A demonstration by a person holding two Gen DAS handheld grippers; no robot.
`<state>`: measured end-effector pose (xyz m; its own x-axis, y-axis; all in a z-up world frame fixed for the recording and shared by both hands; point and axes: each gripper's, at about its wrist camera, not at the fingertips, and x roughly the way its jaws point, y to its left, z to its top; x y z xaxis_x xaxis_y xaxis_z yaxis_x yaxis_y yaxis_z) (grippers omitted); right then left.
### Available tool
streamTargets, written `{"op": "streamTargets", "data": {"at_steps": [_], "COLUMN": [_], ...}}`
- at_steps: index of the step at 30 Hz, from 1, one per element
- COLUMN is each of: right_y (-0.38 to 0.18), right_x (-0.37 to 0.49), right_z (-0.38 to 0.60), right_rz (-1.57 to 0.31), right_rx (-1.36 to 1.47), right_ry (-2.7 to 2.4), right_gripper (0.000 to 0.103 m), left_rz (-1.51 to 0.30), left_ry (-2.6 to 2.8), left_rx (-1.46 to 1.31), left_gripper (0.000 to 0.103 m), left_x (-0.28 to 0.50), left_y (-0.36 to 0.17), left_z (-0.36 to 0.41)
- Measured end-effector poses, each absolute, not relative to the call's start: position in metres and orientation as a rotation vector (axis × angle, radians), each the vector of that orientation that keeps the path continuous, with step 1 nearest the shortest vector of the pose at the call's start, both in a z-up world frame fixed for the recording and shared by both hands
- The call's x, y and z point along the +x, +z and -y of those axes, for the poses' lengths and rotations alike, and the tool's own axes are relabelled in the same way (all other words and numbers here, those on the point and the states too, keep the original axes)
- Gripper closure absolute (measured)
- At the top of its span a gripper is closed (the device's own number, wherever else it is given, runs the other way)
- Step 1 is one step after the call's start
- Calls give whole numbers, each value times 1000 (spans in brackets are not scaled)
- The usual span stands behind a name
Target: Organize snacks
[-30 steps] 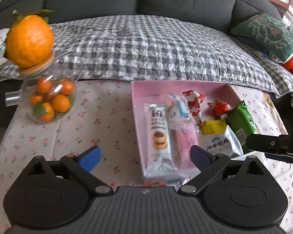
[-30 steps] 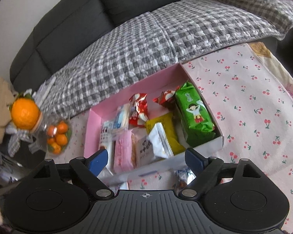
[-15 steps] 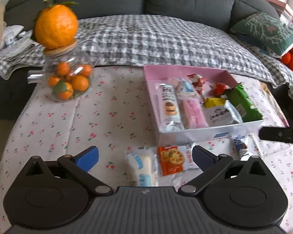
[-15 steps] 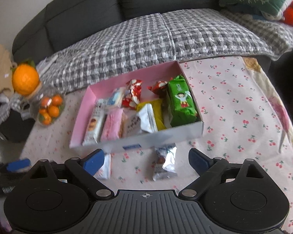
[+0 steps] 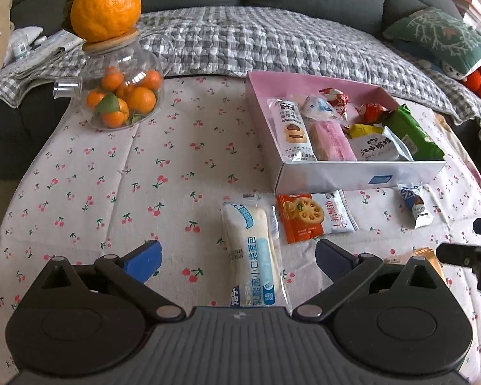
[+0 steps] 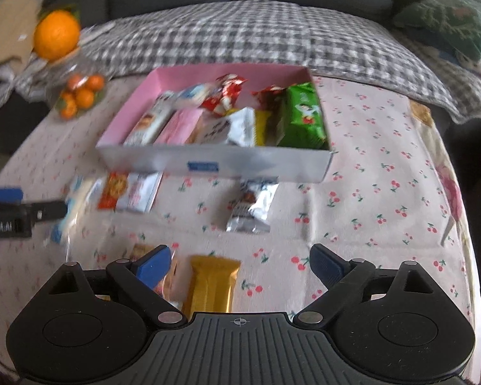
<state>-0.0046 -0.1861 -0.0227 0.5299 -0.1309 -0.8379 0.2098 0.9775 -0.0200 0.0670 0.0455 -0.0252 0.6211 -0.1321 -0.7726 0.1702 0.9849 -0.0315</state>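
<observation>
A: Left gripper [image 5: 237, 261] state?
B: Jaws spread wide, nothing pinched. White bread packet [image 5: 256, 256] lies on the cloth between the fingers [image 5: 144, 258], no contact I can see.
A: Right gripper [image 6: 239, 264]?
B: Also wide apart, empty. Gold wrapper bar [image 6: 213, 284] sits on the table between its blue pads [image 6: 325, 264], nearer the left one. Not gripped.
A: Where are the snacks?
B: Most are in the pink box [image 5: 311, 80]: green pack [image 5: 412, 136], pink pack, white biscuit stick, red candies. Loose ones just in front of the box: orange cracker packet [image 5: 311, 216], silver-blue bar [image 5: 415, 205], plus the bread and the gold bar.
A: View differences?
B: Left wrist view is sharp, shows the glass teapot of tangerines [image 5: 122, 96] close up and packet print. Gold bar there is only a sliver behind the right pad. Right wrist view is motion-blurred, shows the gold bar fully and the left gripper's tip at its left edge.
</observation>
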Motion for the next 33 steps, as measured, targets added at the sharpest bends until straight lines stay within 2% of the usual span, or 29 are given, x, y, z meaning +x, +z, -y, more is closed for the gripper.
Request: {"op": "streamTargets", "data": {"at_steps": [7,14,15,33], "right_y": [-37,-46,-46,-59], "right_x": [-12,-13,-13,14], "right_z": [169,156,155,152], "right_rz": [-1011,-1011,-998,-988], "right_rx": [-46,-117,-122,-138], "right_ry": [-77,-24,-25,-42], "right_gripper": [8,7,5,4], "left_rz": [-834,-863,-867,-877], "left_ry": [-200,-216,-216,-196], "left_rx": [68,105,116,140], "left_gripper": [1,1,1,2], "left_x": [56,54,54,64], "left_y": [-35,-52,-54,-63], "left_z": [-45,-39,-37,-43]}}
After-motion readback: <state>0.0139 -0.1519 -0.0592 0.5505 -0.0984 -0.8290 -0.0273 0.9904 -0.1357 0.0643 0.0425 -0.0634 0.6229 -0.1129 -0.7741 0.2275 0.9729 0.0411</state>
